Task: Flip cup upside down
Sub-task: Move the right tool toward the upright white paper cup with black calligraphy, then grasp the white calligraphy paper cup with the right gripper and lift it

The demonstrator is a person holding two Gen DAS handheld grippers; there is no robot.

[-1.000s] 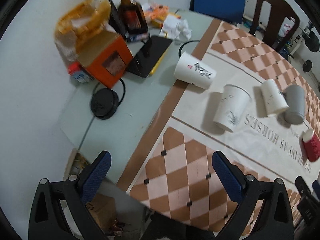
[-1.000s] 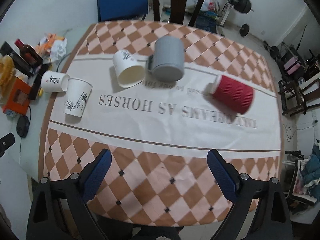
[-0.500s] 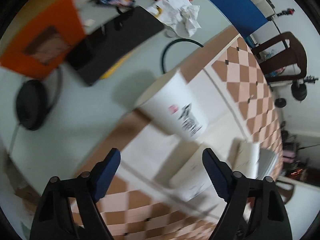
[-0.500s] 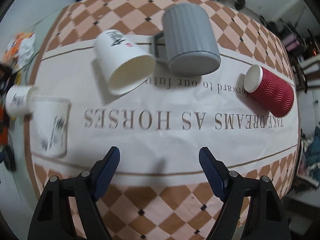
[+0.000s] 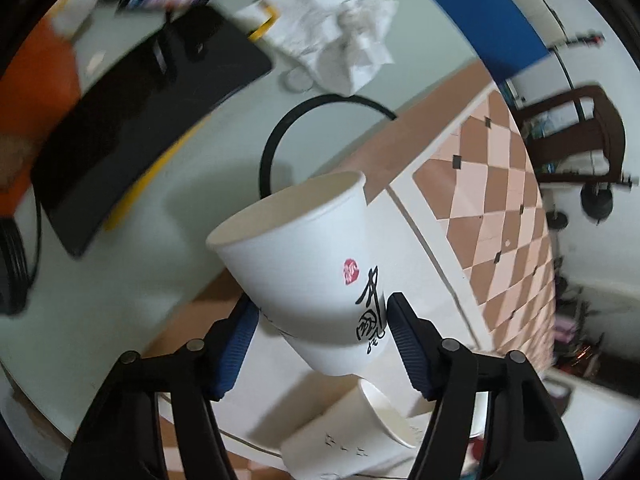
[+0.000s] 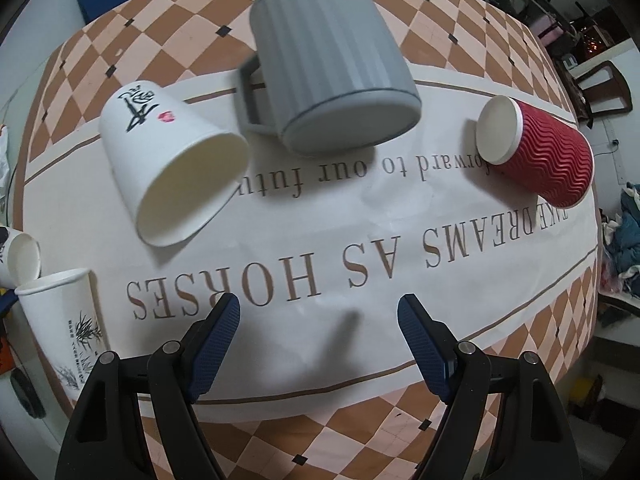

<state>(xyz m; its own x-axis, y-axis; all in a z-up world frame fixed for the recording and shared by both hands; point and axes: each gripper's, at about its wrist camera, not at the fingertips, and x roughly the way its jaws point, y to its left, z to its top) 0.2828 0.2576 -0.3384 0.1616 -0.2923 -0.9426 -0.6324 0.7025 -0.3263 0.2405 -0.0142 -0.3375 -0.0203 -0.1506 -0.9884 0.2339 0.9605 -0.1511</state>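
Over the tablecloth's edge [image 5: 404,148]: left gripper [image 5: 318,322] clamps the white paper cup [image 5: 308,264], apparently lifted, mouth tilted up-left.
Above the banner: right gripper [image 6: 318,320] spread apart, holding nothing.

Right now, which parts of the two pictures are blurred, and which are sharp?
Left wrist view: the orange box and top-edge clutter are smeared, while the white paper cup looks sharp. Right wrist view: mostly sharp, but the grey mug is slightly soft; both bend at the edges.
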